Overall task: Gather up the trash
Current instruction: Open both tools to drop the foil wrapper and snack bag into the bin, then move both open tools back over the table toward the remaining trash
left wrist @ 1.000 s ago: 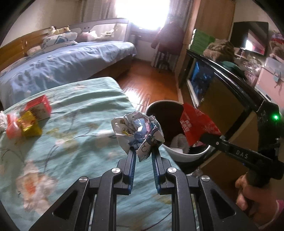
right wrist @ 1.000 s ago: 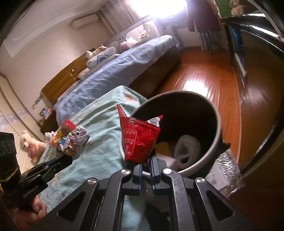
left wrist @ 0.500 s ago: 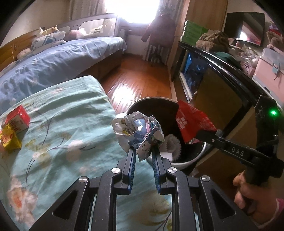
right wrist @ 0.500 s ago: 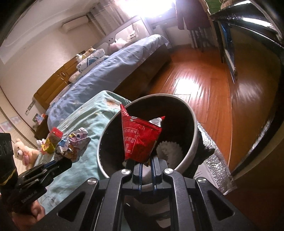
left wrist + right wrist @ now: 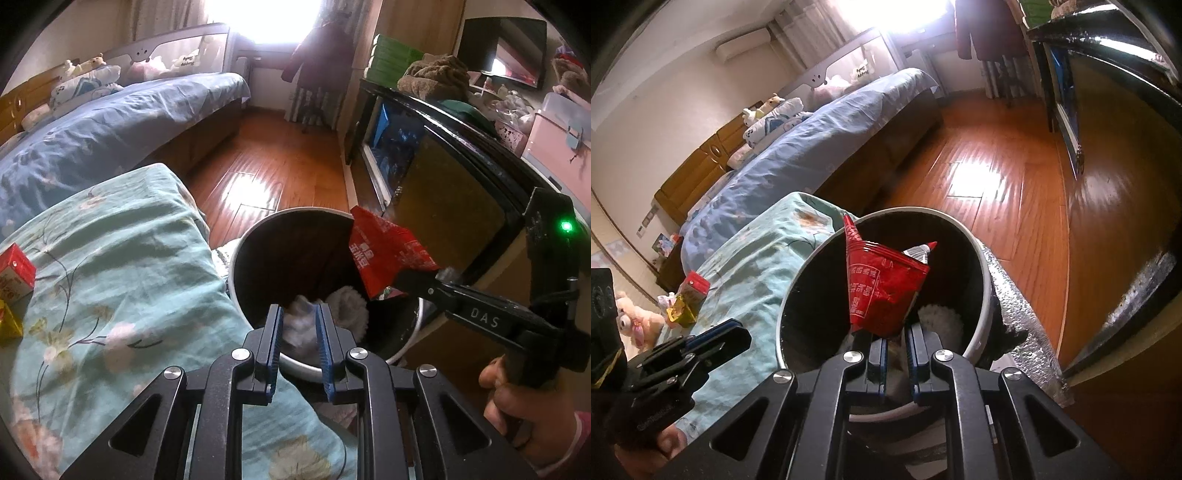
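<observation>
A: A bedroom with a wooden floor (image 5: 266, 166), a blue-covered bed (image 5: 110, 122) by a bright window, and nearer, a bed under a teal floral cover (image 5: 122, 280). What does the left wrist view show?

B: The left gripper (image 5: 298, 325) hangs over the rim of a dark trash bin (image 5: 236, 258) beside that cover. Its blue-padded fingers stand apart with nothing held between them; a blurred pale wad (image 5: 299, 321) shows through the gap, apparently inside the bin. A red carton (image 5: 14, 271) and a yellow packet (image 5: 9, 325) lie on the cover, well apart from the bin.

A: And the other hand?

B: The right gripper (image 5: 406, 275) reaches in from the right, clamped on the lower edge of a red snack wrapper (image 5: 384, 251) held over the bin's mouth.

A: The right wrist view?

B: The same wrapper (image 5: 882, 288) stands up from the closed fingers, directly above the bin (image 5: 982, 258), with white crumpled stuff (image 5: 942, 319) at the bottom. The left gripper (image 5: 720, 338) is at the lower left.

A: How will the wrapper handle?

B: Probably feather-light, thin and crinkly, somewhat slick, not fragile. An edge pinch suffices, though it may flutter or cling on release. The carton looks stiffer and suits a hold across its flat sides.
</observation>
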Available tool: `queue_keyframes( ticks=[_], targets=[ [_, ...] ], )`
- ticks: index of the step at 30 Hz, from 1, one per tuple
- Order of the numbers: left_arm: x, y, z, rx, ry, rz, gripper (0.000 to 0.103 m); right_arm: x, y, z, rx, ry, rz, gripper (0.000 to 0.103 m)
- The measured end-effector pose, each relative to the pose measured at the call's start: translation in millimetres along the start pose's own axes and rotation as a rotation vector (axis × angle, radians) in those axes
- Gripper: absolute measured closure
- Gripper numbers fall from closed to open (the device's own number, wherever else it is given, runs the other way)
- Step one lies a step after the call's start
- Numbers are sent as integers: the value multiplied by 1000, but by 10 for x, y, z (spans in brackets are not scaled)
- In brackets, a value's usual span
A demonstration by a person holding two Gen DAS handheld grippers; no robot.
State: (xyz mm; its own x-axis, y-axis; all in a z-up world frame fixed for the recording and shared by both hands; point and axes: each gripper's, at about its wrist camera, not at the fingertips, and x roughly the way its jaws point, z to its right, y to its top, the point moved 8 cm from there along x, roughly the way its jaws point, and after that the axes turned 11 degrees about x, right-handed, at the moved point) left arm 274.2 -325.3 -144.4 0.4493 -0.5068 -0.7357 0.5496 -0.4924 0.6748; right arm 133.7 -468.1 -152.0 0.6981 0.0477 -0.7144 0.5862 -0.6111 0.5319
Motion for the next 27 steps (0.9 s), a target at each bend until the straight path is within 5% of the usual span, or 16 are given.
queue_keyframes(
  ticks=[3,7,14,27],
  targets=[
    [-14,-7,-2,-3,0,0,85,5,-1,-5,2,5,-8,87],
    [-87,-67,-30,-12,15,5,83,-12,-6,-31,5,11,-1,59],
    [-321,-322,-195,-59,56,12,63,-98,-76,-211,-13,43,15,49],
    [-1050,-901,-738,-204,170,50,57,-56,-365,-887,-91,134,-18,41]
  ],
)
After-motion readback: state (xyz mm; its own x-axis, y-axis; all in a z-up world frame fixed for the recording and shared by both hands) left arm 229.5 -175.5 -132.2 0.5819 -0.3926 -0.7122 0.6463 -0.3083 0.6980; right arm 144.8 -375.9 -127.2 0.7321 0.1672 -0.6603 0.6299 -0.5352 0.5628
